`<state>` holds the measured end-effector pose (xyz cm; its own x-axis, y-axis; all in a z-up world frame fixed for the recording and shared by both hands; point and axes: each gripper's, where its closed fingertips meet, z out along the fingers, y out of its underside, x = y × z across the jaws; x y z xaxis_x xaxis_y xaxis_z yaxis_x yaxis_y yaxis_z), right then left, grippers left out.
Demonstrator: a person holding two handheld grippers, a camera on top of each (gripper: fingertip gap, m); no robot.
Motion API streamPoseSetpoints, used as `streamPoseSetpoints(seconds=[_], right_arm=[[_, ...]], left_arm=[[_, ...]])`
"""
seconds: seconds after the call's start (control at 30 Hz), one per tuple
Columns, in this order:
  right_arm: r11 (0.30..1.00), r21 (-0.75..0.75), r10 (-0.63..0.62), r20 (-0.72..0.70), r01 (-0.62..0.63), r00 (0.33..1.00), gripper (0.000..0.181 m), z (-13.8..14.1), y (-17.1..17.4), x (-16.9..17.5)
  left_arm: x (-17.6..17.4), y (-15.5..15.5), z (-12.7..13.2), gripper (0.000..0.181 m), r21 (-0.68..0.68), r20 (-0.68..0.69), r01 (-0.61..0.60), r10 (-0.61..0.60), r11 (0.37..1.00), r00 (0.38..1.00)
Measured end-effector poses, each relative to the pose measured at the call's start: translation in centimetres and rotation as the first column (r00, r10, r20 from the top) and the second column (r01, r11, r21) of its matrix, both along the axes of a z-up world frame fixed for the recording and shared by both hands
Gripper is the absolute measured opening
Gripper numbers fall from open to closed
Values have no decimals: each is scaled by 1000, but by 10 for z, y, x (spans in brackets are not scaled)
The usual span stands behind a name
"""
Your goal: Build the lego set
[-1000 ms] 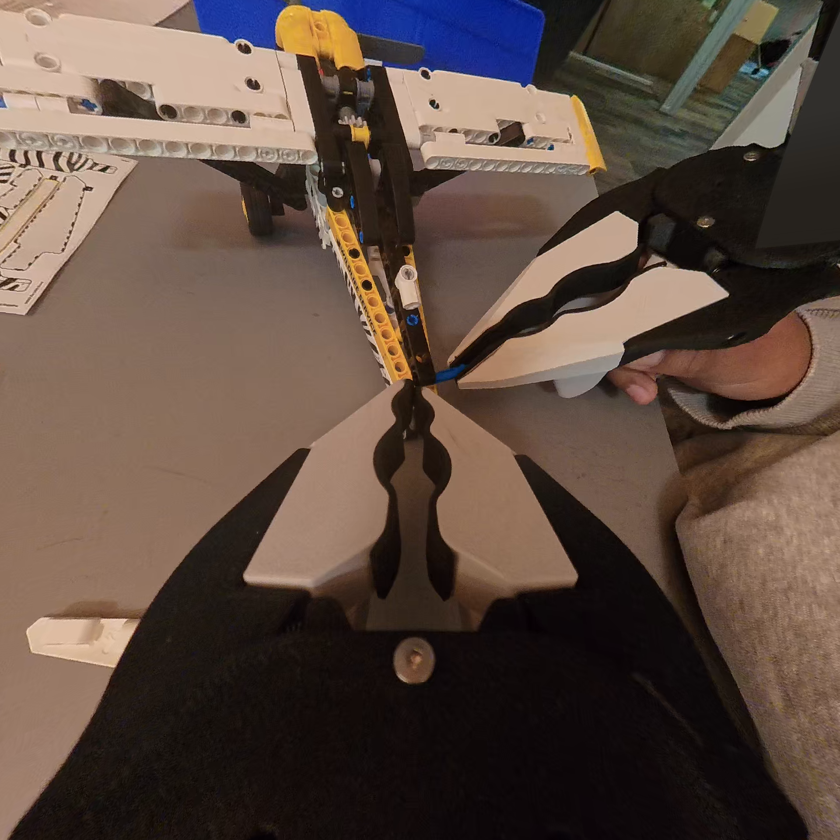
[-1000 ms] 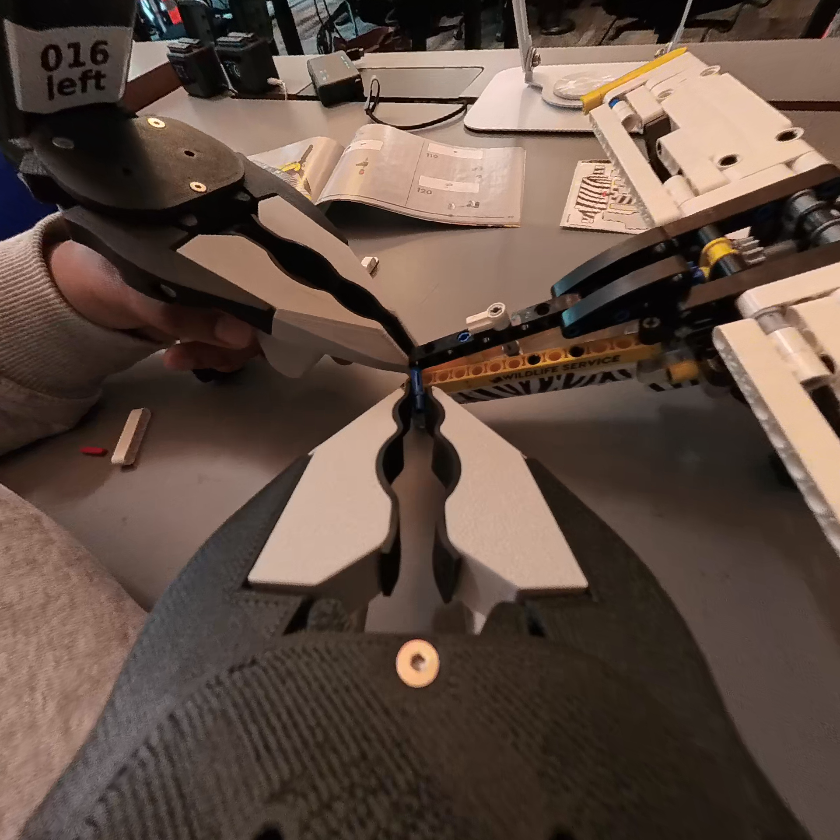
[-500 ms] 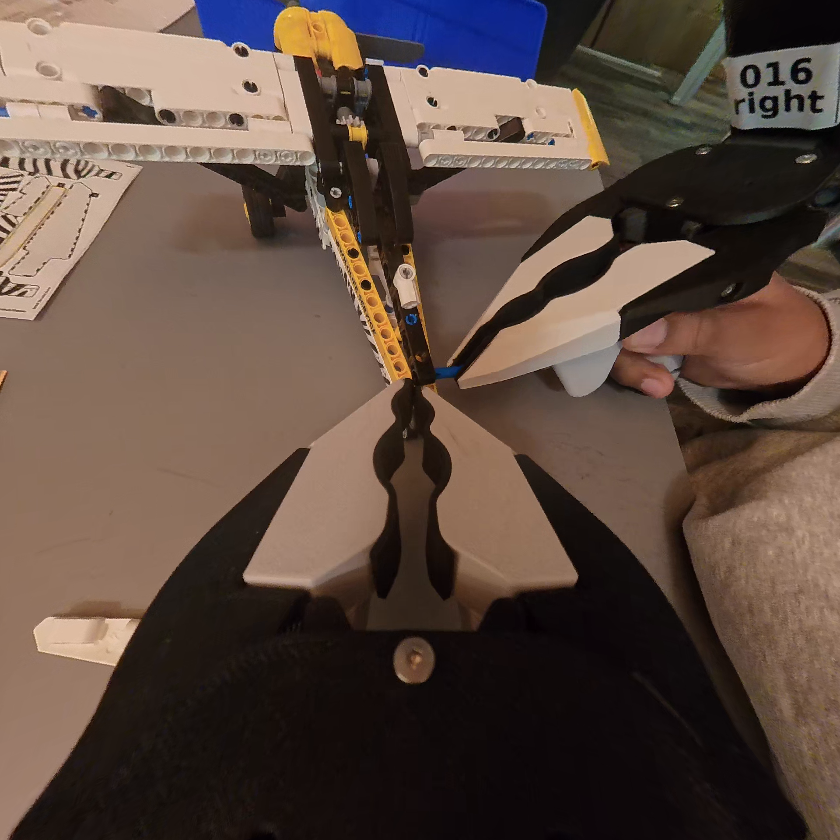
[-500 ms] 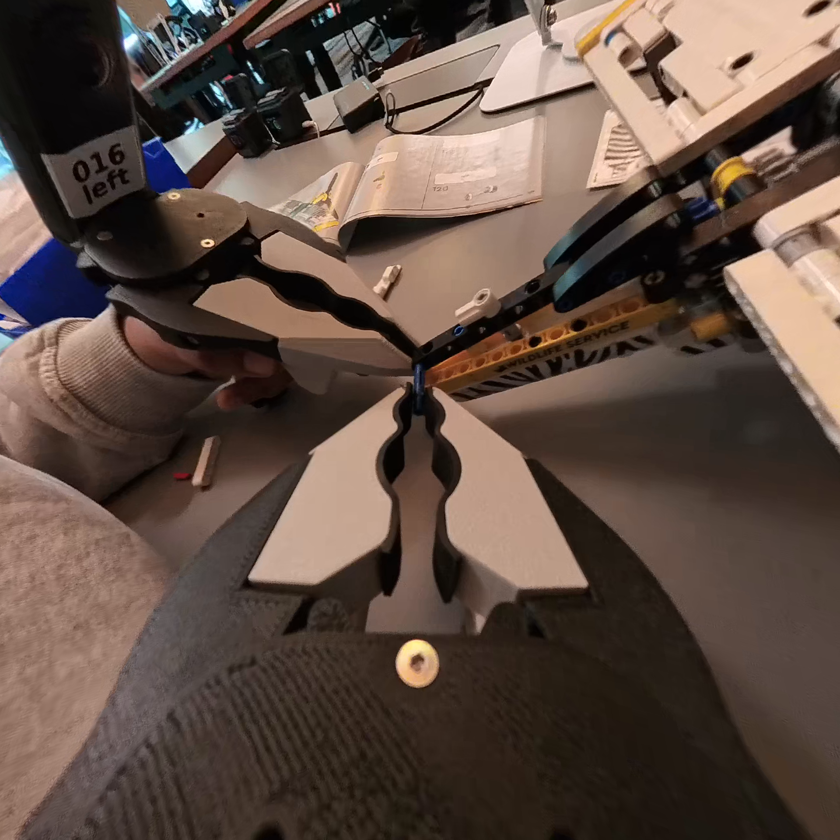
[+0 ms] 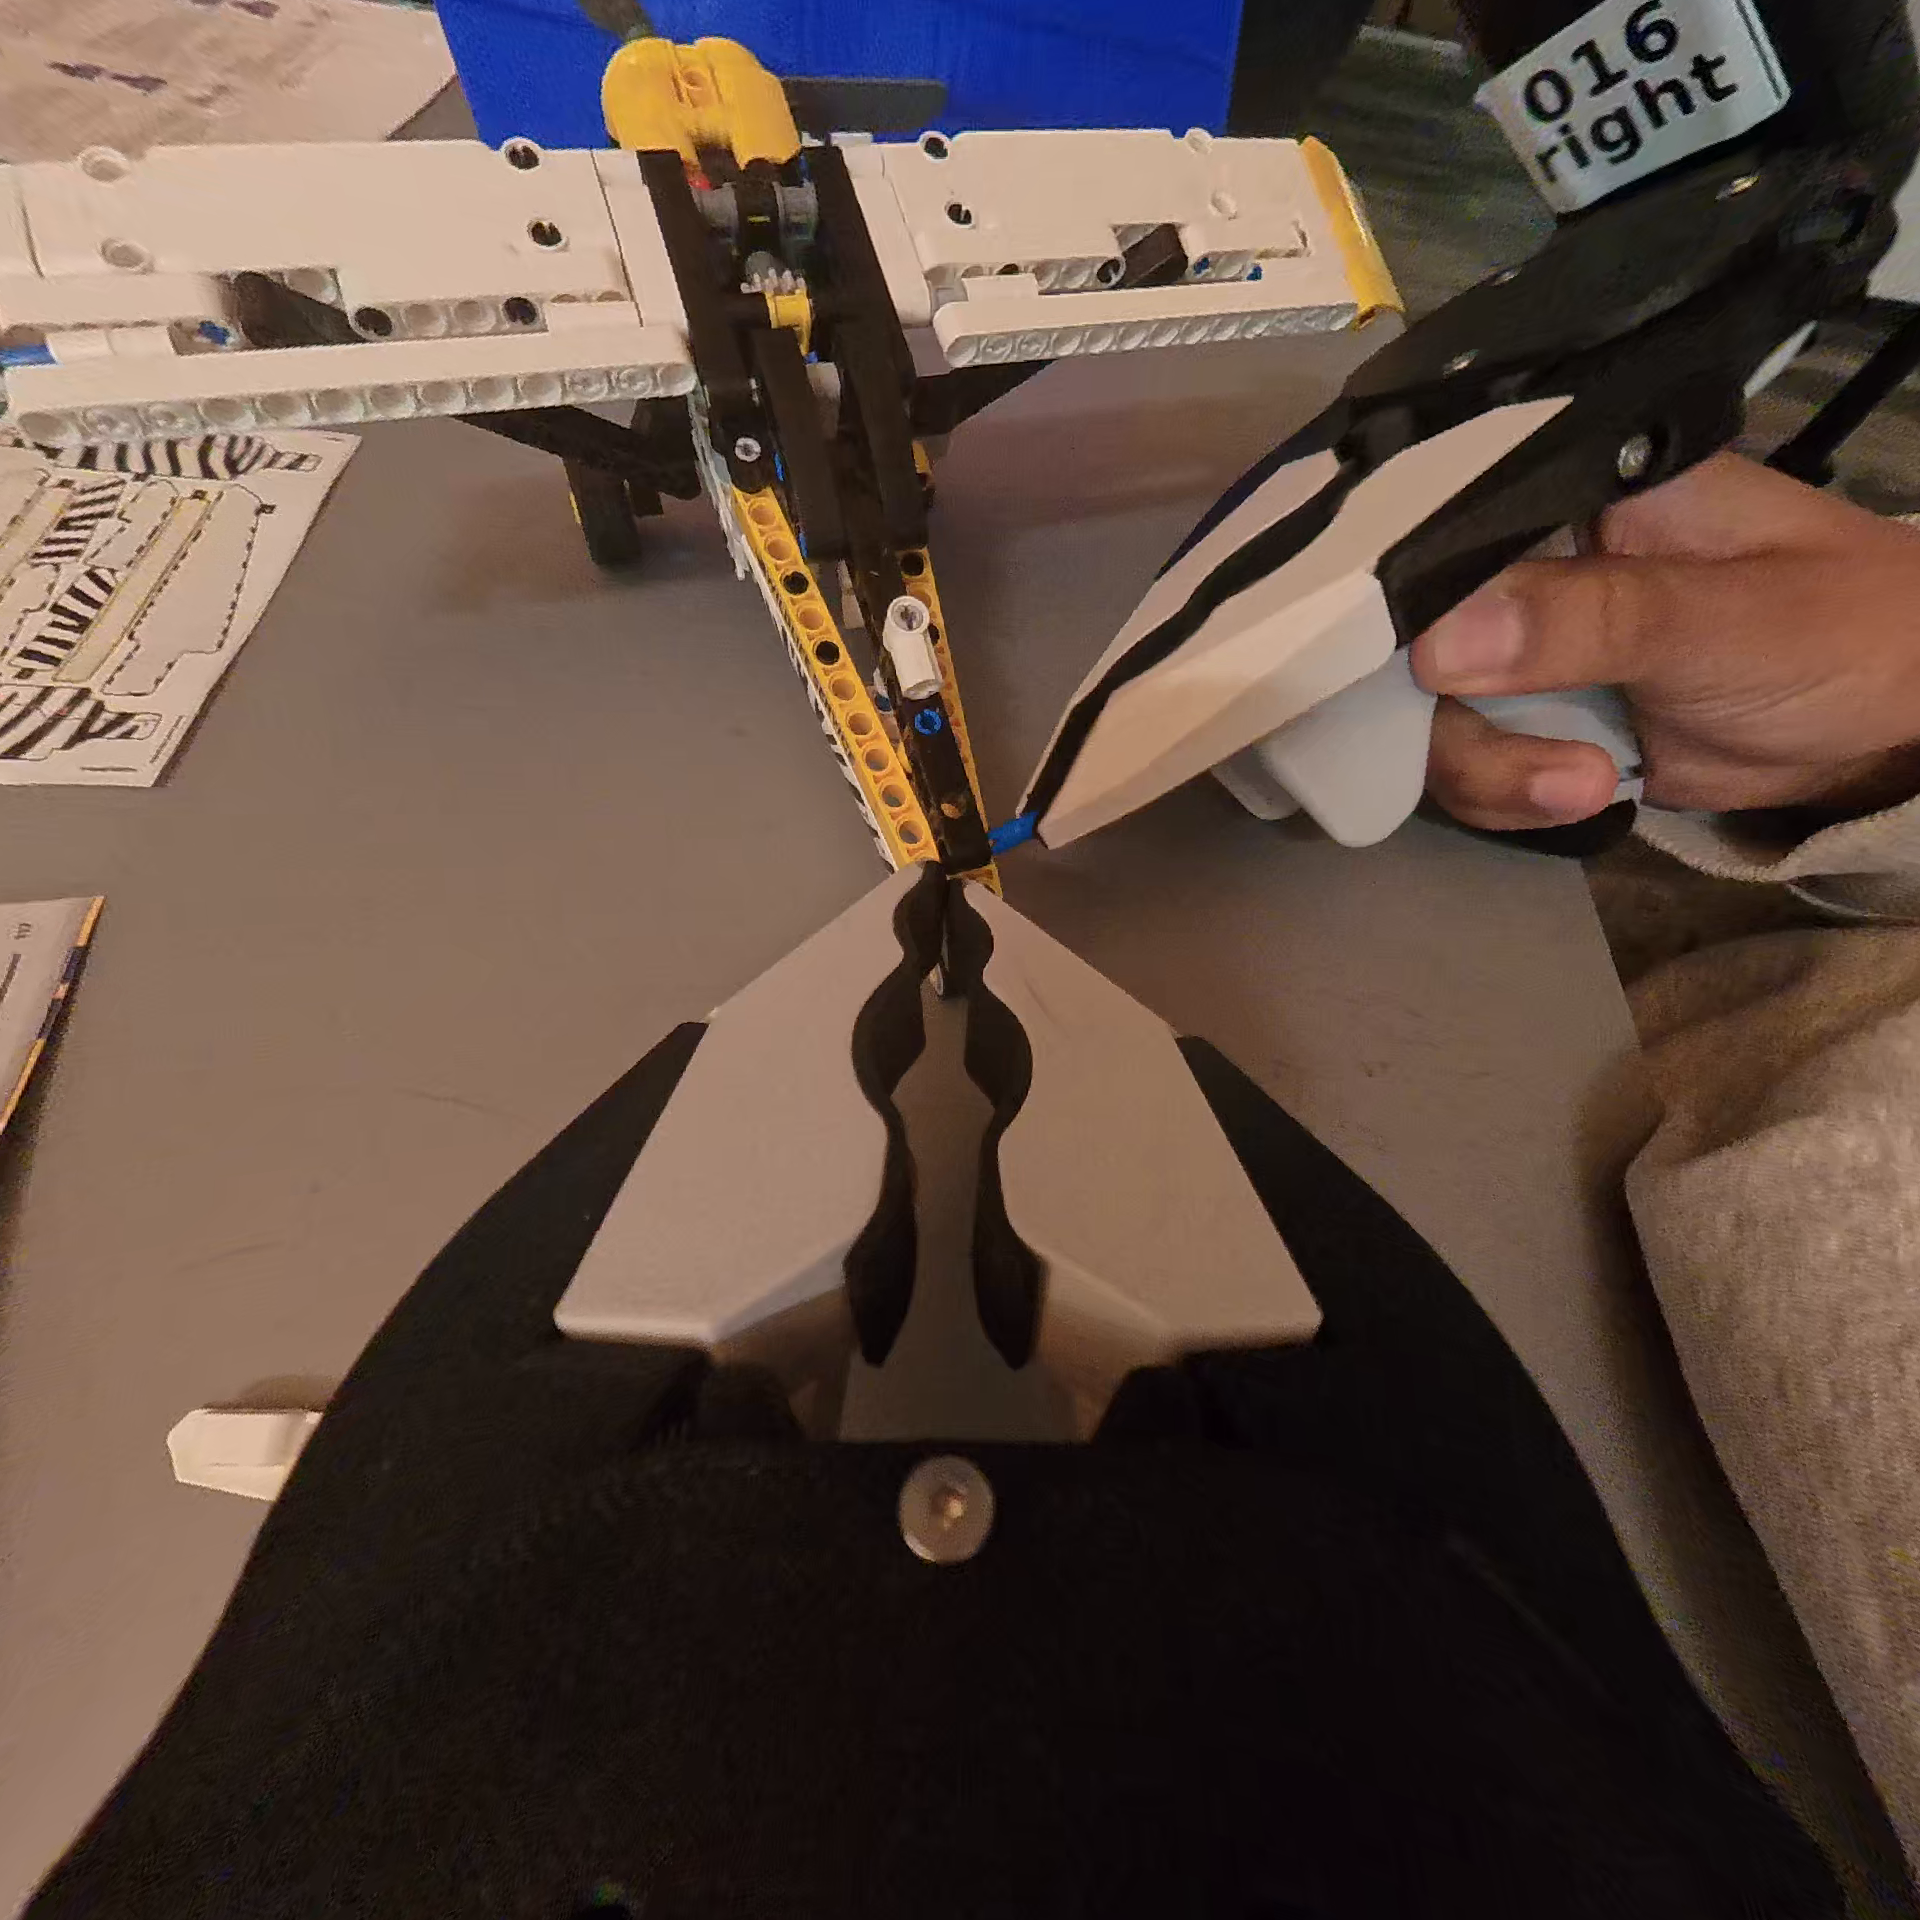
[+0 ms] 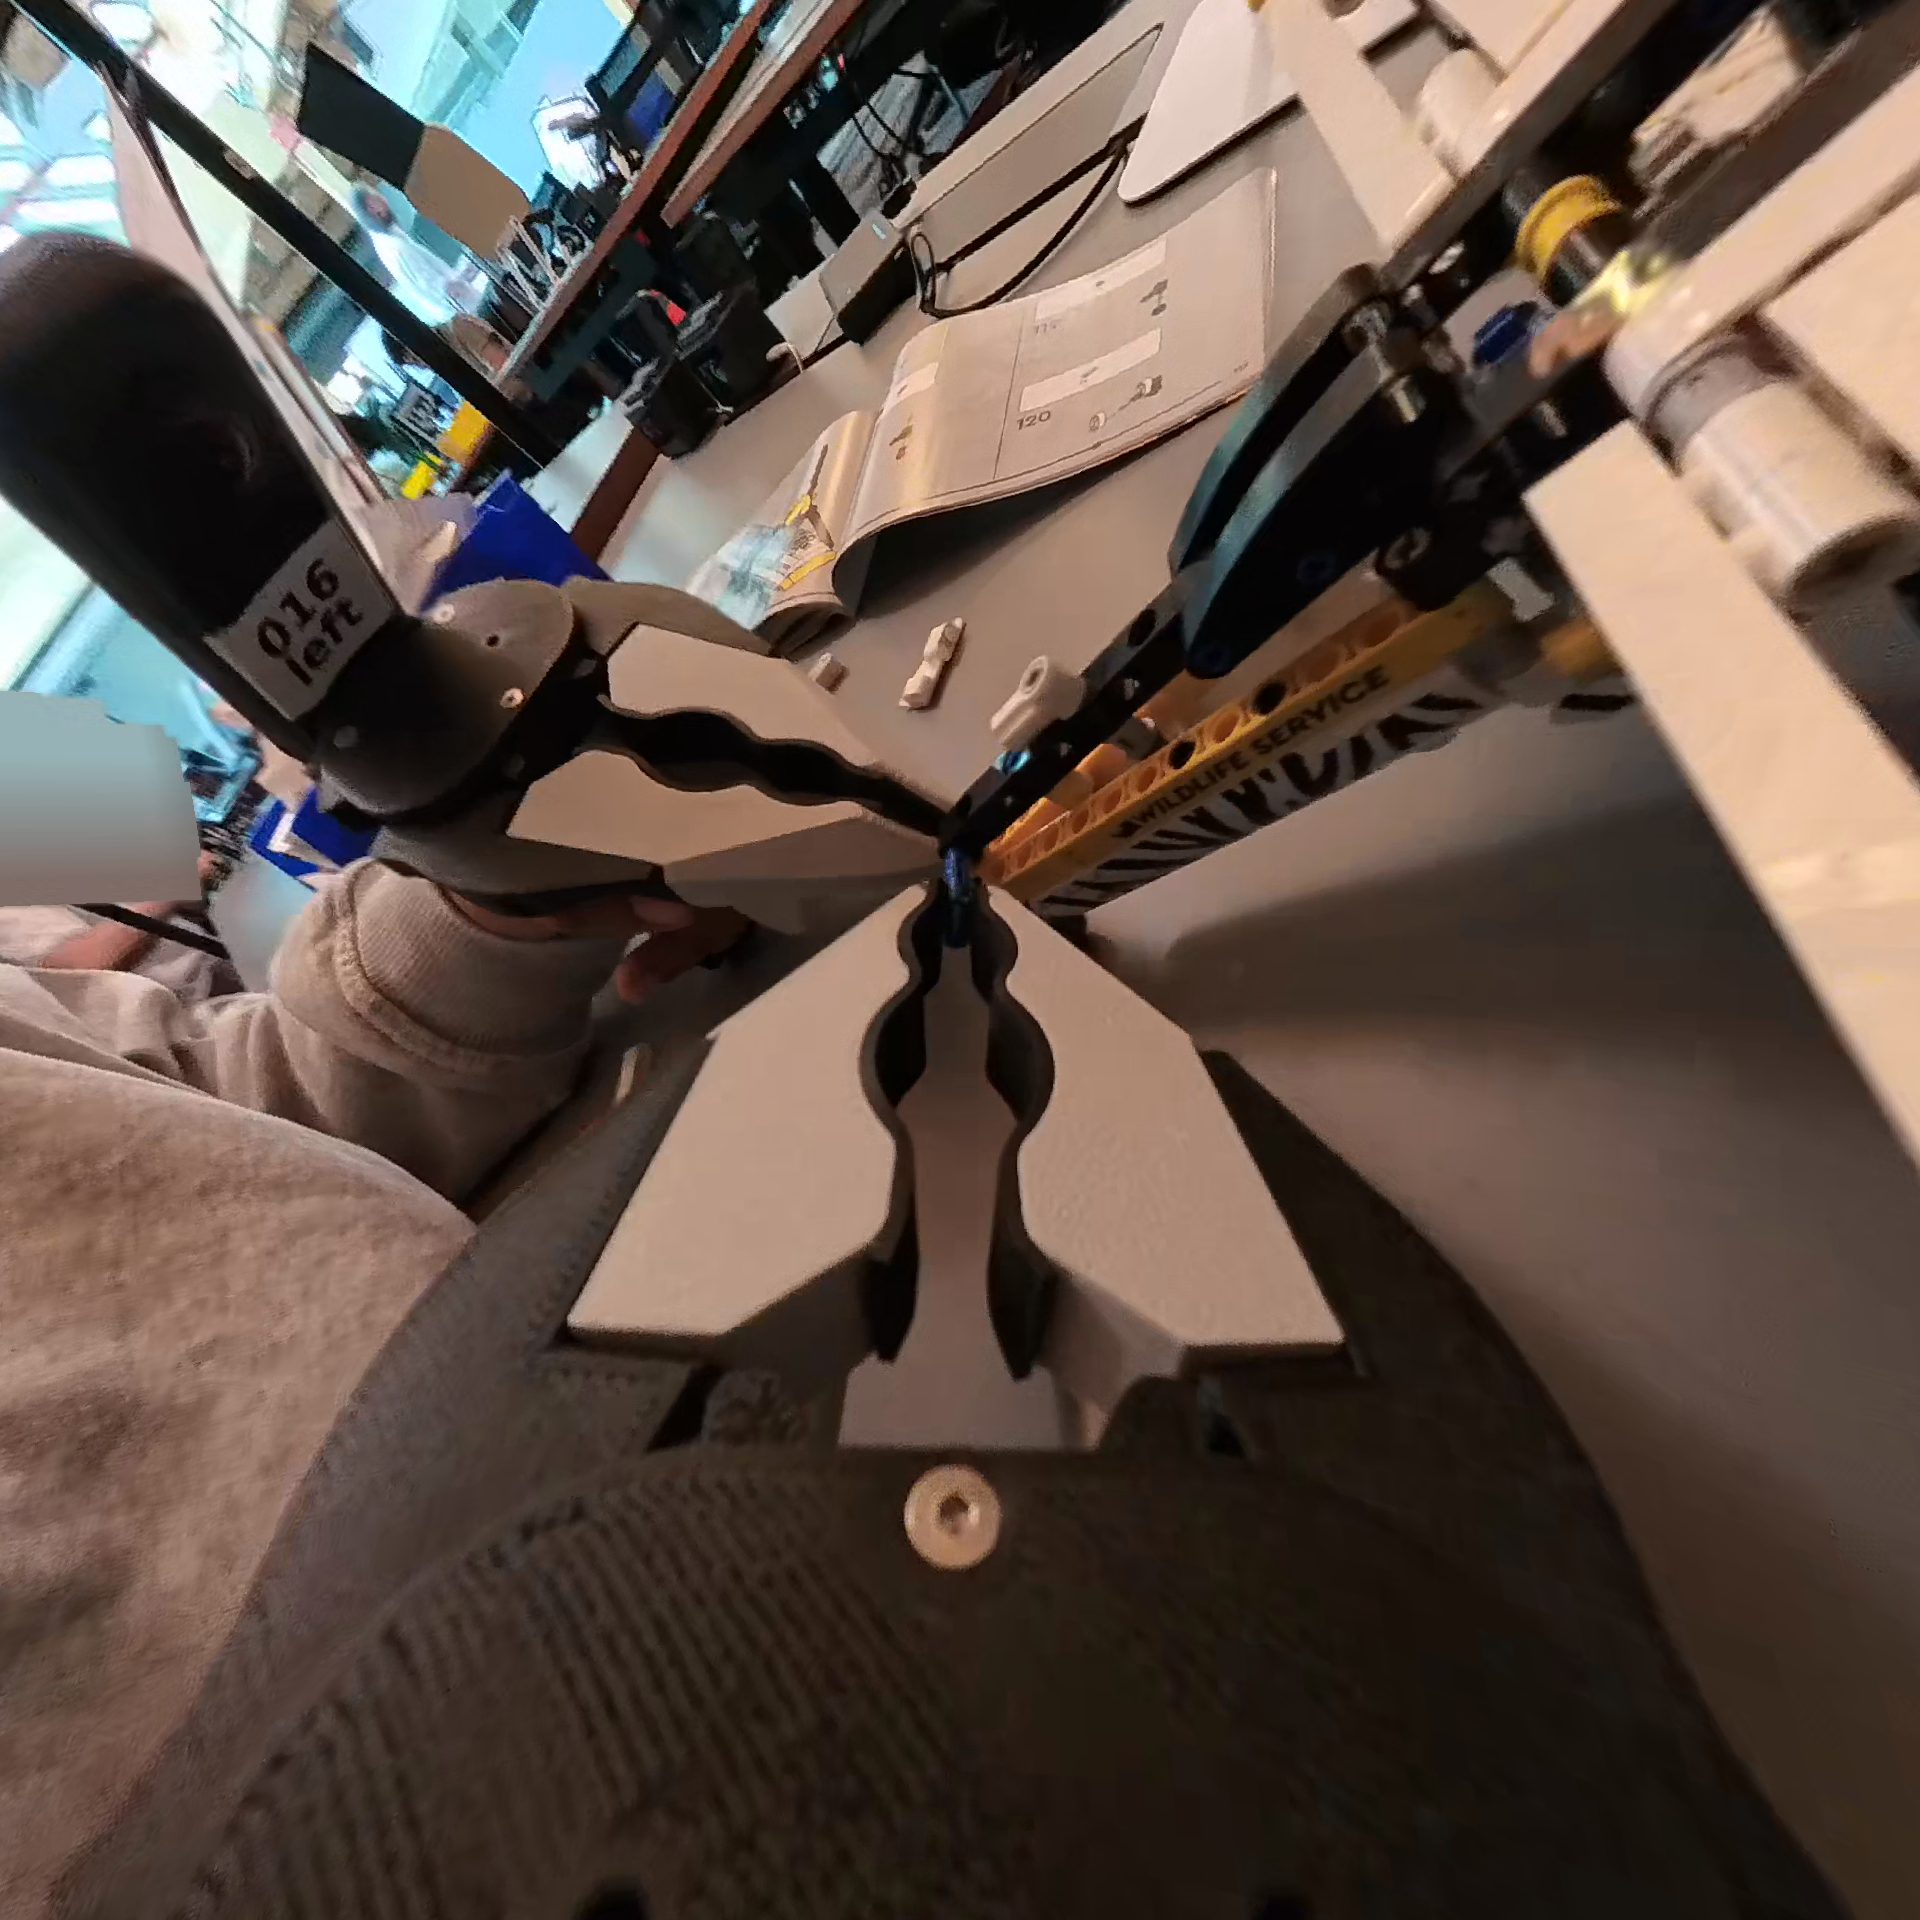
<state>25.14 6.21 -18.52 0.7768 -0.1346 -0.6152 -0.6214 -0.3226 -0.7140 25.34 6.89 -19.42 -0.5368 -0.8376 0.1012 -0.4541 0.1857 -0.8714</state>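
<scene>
Two handheld tools meet at the tail end of a lego plane (image 5: 727, 343) on a grey worktop (image 5: 416, 935).
The left tool (image 5: 943, 902) is clenched on the plane's tail tip — the right tool (image 6: 954, 902), just beside it, pinches a small blue pin (image 5: 1011, 831) against the tail's black beam (image 5: 940, 748).

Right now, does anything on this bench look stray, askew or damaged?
Nothing looks damaged. A few loose white pieces lie on the grey table apart from the plane model. The right gripper holds a blue pin at the tail end, which the left gripper pinches.
</scene>
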Motion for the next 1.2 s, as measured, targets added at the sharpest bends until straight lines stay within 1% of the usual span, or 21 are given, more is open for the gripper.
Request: streamPoseSetpoints(seconds=[0.1, 0.2, 0.4, 0.6, 0.73, 0.93, 1.1, 1.2], right_arm=[[1000, 19, 2, -69, 0, 998, 3, 1, 0, 1], [999, 36, -1, -94, 5, 996, 3, 1, 1, 2], [998, 60, -26, -78, 31, 997, 3, 0, 1, 1], [997, 54, -62, -17, 63, 998, 3, 1, 2, 2], [996, 33, -83, 61, 81, 995, 3, 1, 2, 3], [996, -15, -78, 219, 83, 973, 3, 0, 3, 3], [994, -74, -43, 387, 77, 921, 3, -1, 3, 4], [992, -96, -20, 487, 76, 873, 3, -2, 3, 4]], left_arm=[[0, -1, 0, 0, 9, 4, 1, -1, 1000, 1000], [0, 0, 0, 0, 13, 6, -3, 3, 1000, 1000], [1, -1, 0, 0, -31, -16, -24, 24, 999, 1000], [2, -1, 0, 0, -20, -11, -52, 51, 998, 999], [2, -1, 0, 0, -46, -26, -75, 74, 996, 997], [4, 0, 0, 0, -68, -40, -104, 102, 992, 994], [5, -1, 0, 0, -118, -74, -138, 130, 983, 989], [5, -1, 0, 0, -131, -84, -149, 139, 980, 987]])
